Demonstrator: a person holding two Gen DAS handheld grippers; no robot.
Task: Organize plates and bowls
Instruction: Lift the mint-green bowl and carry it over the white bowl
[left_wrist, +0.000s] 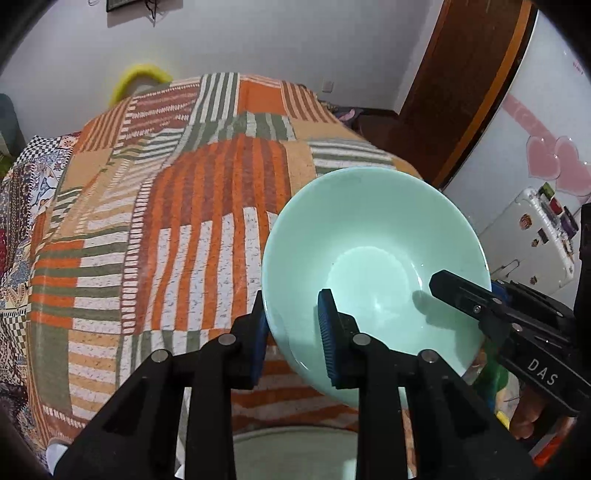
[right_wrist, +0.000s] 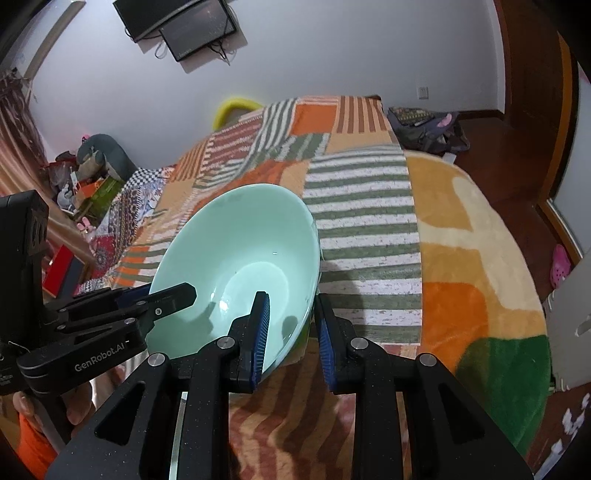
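Two grippers: left gripper and right gripper both clamped on green bowl rim
Bowl place: wall between each finger pair, tilted above striped blanket
Advice: lift both together, keep it level

White plate mostly hidden under claw frame, wall screen cropped by edge

A striped patchwork blanket in orange, green and white is covering the bed. A yellow loop is showing at its far edge. A dark screen is hanging on the wall, and a shaggy rug is lying beside the bed.
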